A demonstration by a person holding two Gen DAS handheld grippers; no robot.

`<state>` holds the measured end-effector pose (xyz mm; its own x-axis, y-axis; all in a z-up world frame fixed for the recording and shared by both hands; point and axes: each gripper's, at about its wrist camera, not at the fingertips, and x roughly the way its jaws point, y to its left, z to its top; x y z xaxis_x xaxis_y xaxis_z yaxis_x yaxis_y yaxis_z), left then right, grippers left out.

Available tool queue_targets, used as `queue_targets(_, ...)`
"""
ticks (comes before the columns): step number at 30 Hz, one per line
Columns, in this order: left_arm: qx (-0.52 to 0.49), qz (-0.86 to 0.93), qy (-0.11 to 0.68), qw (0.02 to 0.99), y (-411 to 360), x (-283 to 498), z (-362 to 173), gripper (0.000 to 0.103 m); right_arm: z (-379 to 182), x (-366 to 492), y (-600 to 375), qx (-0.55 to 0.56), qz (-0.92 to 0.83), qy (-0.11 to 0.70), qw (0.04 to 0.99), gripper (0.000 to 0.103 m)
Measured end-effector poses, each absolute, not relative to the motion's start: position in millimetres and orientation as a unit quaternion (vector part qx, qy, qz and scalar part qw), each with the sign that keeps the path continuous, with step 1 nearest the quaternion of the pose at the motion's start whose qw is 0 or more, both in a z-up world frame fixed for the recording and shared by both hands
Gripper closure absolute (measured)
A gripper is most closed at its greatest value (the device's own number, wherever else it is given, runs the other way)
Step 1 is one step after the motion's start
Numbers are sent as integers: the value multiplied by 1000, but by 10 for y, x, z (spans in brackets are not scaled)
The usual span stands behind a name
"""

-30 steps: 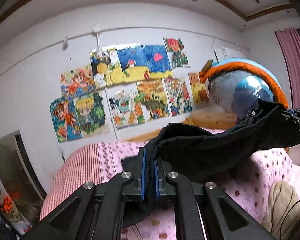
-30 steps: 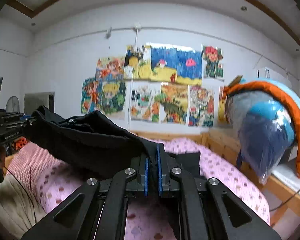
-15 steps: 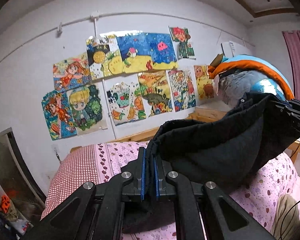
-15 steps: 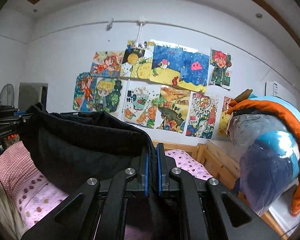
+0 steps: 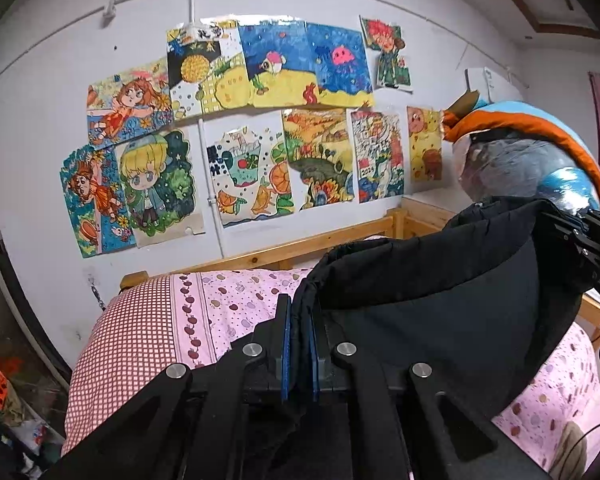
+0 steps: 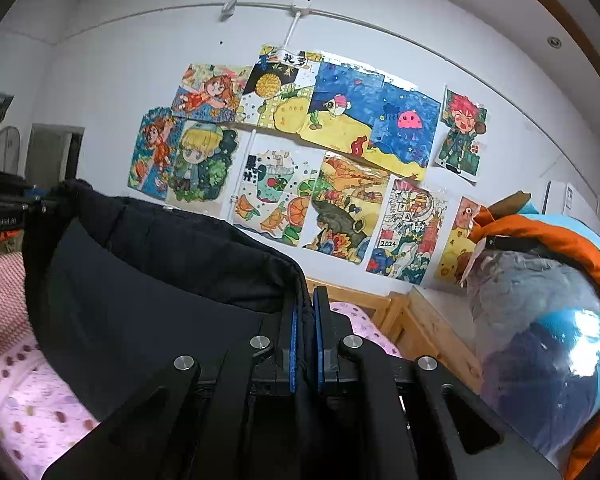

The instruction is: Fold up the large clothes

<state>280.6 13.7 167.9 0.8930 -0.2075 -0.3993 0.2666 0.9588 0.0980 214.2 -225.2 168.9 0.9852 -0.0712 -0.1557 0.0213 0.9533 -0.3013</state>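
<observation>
Item: black garment [image 5: 440, 304], held in air above pink bed [image 5: 236, 300]. Left gripper [image 5: 299, 320], right gripper [image 6: 305, 320] both clenched on hem. Change: garment now higher, hanging deeper between grippers, ready for laying flat.

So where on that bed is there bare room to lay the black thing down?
The pink bedspread is bare between the checked pillow and the hanging black garment, up to the wooden rail. The right side is crowded: a bagged bundle sits past the rail. What lies under the garment is hidden.
</observation>
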Motion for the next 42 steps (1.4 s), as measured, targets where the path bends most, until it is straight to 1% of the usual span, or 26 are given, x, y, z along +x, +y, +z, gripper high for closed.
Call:
queue_targets(3,75,-124,208,967,76,2997,1636,96,1623,2362,-2279,-152,-34,82,984,97)
queue_targets(8,71,-124,216,966,15,3211,1555,96,1444,2640,-2381,-113,-49,69,990,97)
queue_targets(13,76,-119,222,965,-22,3444,1463,96,1289,2878,-2355,-123,-64,58,989,97)
queue_targets(19,69,-119,233,963,-44,3712,1288,96,1085,3189,-2391,-114,-71,61,989,97)
queue_targets(26,90,-113,238,961,-153,4119,1150,96,932,3550,-2408,-120,-85,67,987,97)
queue_targets(32,87,-111,270,952,-225,4574,967,96,806,4046,-2489,-110,-81,112,984,97)
queue_targets(38,137,-90,283,945,-423,4904,638,96,591,4484,-2580,-96,-77,159,980,97)
queue_targets(42,118,-91,317,937,-431,5121,439,96,416,4721,-2619,-90,-72,190,975,97)
